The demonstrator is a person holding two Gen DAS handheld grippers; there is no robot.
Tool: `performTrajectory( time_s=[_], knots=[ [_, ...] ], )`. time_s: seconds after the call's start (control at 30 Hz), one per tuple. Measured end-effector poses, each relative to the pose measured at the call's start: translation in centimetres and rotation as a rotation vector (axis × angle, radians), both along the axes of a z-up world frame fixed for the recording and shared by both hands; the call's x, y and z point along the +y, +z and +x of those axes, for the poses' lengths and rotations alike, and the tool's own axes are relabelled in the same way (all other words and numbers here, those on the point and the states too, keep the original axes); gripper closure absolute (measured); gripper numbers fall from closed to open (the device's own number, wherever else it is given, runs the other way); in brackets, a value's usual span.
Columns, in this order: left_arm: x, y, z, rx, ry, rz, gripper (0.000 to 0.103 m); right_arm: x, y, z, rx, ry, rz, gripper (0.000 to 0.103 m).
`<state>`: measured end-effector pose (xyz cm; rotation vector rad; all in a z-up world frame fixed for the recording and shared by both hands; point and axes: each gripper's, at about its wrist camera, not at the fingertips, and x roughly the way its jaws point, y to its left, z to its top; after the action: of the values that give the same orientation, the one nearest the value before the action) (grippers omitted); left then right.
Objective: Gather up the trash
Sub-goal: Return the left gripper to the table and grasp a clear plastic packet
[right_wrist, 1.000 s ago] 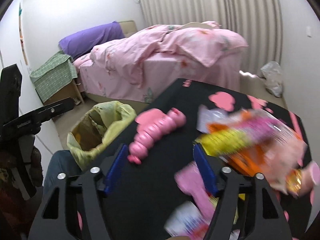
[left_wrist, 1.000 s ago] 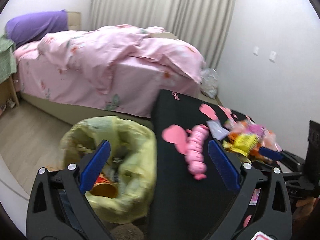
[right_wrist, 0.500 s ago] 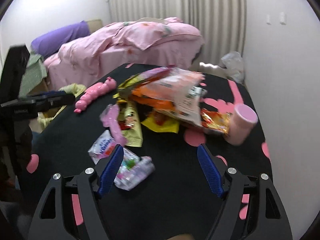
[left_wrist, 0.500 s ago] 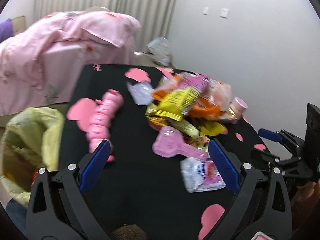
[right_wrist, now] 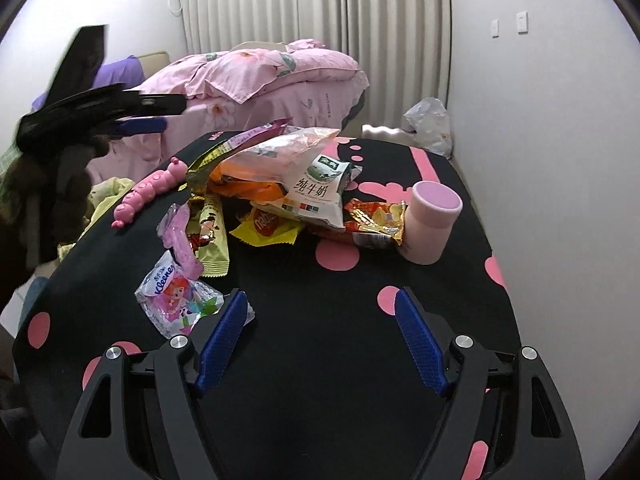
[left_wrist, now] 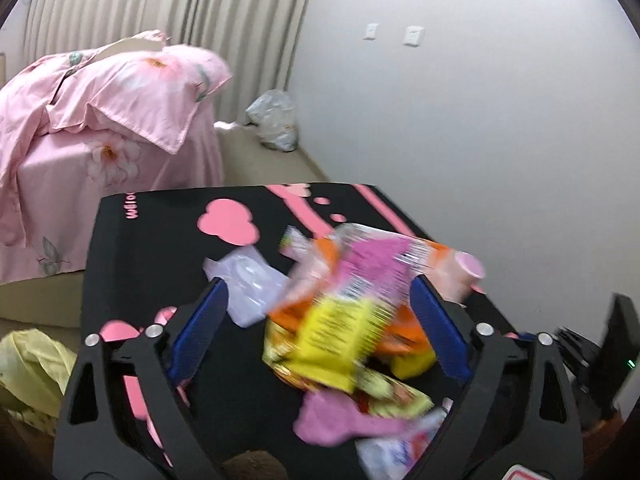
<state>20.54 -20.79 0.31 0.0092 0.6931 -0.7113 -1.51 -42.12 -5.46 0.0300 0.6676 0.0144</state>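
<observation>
Both jaws spread above wrapper pile (right_wrist: pixel 280 196)

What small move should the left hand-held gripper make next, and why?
Probably lower the left hand-held gripper a little and shut it on the yellow wrapper. Its jaws stand open on either side of the wrapper pile on the black table; the right hand-held gripper is open over bare cloth.
</observation>
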Motion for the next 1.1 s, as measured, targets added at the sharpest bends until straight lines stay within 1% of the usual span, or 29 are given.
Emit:
performTrajectory(
  time_s=[0.07,0.1,0.17,0.2,0.23,0.27,0.3,0.37,0.4,0.47,0.53,0.57,0.6,0.63,0.7,0.77,0.8,0.83,0.9,0.93,1.0,1.03,1.1],
  knots=[
    [0.3,-0.7,2.0,0.049,0.052,0.006,0.018,0.0,0.1,0.3,0.006,0.005,-0.001,0.03],
    [0.5,-1.3,3.6,0.094,0.097,0.008,0.022,0.0,0.0,0.6,0.013,0.006,-0.001,0.03],
    [0.9,-2.1,6.0,0.15,0.148,0.005,0.026,0.2,0.0,1.2,0.026,0.015,0.01,0.03],
    [1.1,-3.0,7.9,0.205,0.187,0.013,0.027,0.4,-0.1,1.5,0.038,0.026,0.019,0.03],
    [1.1,-3.6,8.8,0.241,0.2,0.018,0.027,0.6,-0.1,1.7,0.042,0.029,0.02,0.03],
    [1.1,-4.4,9.8,0.279,0.211,0.026,0.033,0.9,-0.1,1.8,0.041,0.033,0.016,0.03],
    [0.8,-5.2,10.7,0.314,0.222,0.054,0.041,1.2,-0.1,1.8,0.039,0.034,0.009,0.03],
    [0.1,-6.2,11.5,0.327,0.224,0.118,0.047,1.7,-0.2,1.9,0.035,0.036,-0.015,0.03],
    [-0.4,-6.9,11.8,0.331,0.214,0.155,0.047,1.8,-0.3,2.0,0.037,0.037,-0.019,0.03],
    [-0.7,-6.9,11.8,0.317,0.216,0.176,0.049,1.9,-0.6,2.4,0.051,0.039,-0.019,0.03],
    [-1.1,-7.0,11.7,0.343,0.179,0.161,0.066,2.1,-0.9,2.7,0.06,0.045,-0.012,0.03],
    [-1.2,-7.2,11.5,0.343,0.172,0.176,0.084,2.3,-1.0,2.8,0.062,0.05,-0.012,0.03],
    [-1.3,-7.2,11.3,0.333,0.172,0.189,0.093,2.5,-1.0,2.9,0.059,0.055,-0.015,0.03],
    [-1.1,-7.0,10.9,0.32,0.163,0.18,0.097,2.7,-0.9,3.0,0.055,0.059,-0.019,0.03],
    [0.0,-5.7,9.5,0.283,0.169,0.133,0.1,3.2,-0.7,2.8,0.042,0.075,-0.025,0.03],
    [1.2,-4.6,8.4,0.248,0.17,0.112,0.101,3.4,-0.6,2.6,0.037,0.089,-0.014,0.03],
    [2.3,-3.4,6.9,0.21,0.174,0.103,0.101,3.3,-0.6,2.5,0.036,0.094,-0.008,0.03],
    [3.0,-2.7,6.1,0.192,0.171,0.093,0.101,3.3,-0.6,2.4,0.035,0.104,0.001,0.03],
    [4.9,-0.9,4.0,0.169,0.157,0.053,0.101,3.3,-0.6,2.3,0.035,0.119,0.012,0.03],
    [5.3,-0.3,3.6,0.166,0.156,0.042,0.101,3.5,-0.7,2.2,0.038,0.126,0.013,0.03],
    [7.0,0.5,2.2,0.194,0.136,0.009,0.101,3.9,-0.7,2.1,0.04,0.142,0.007,0.03],
    [7.5,0.6,2.0,0.229,0.119,-0.007,0.101,4.1,-0.7,2.0,0.039,0.15,0.004,0.03],
    [9.1,0.0,0.5,0.302,0.088,-0.034,0.101,4.8,-0.6,1.8,0.038,0.173,-0.013,0.03]
  ],
)
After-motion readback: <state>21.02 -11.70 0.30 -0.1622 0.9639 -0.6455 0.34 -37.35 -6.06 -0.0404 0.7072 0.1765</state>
